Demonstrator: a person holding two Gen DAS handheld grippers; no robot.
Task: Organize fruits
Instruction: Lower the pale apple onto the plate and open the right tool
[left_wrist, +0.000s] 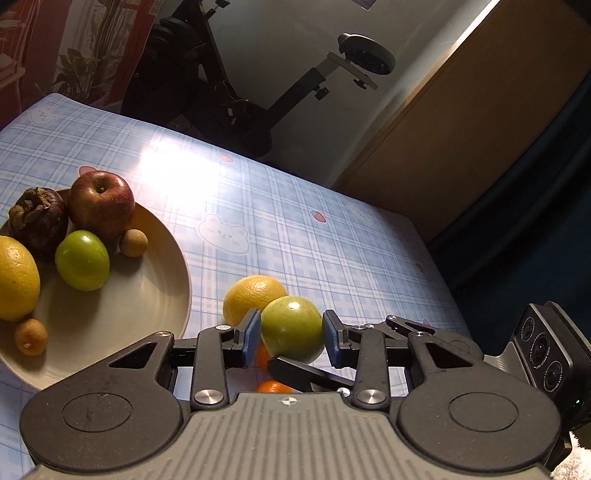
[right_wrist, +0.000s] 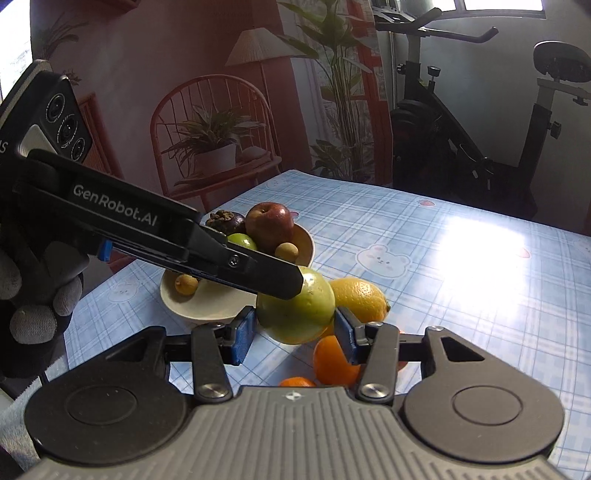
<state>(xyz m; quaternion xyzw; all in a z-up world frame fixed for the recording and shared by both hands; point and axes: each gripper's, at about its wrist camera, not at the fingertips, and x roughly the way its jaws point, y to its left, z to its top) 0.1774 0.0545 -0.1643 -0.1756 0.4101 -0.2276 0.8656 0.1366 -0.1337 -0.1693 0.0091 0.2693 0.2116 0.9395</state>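
Note:
A large green fruit (left_wrist: 293, 328) (right_wrist: 295, 314) hangs above the table, gripped from two sides. My left gripper (left_wrist: 291, 334) is shut on it, both blue pads pressed to its flanks. My right gripper (right_wrist: 295, 332) is shut on it too. In the right wrist view the left gripper's black finger (right_wrist: 273, 275) lies across the fruit's top. A beige plate (left_wrist: 147, 295) (right_wrist: 207, 310) to the left holds a red apple (left_wrist: 101, 205), a mangosteen (left_wrist: 38, 218), a small green fruit (left_wrist: 82, 260), a lemon (left_wrist: 16, 277) and two longans.
A yellow citrus (left_wrist: 247, 295) (right_wrist: 360, 299) and two tangerines (right_wrist: 334, 360) lie on the blue checked tablecloth (left_wrist: 295, 229) under the held fruit. A gloved hand (right_wrist: 33, 295) holds the left gripper. An exercise bike (right_wrist: 461, 140) and a chair with a plant stand beyond the table.

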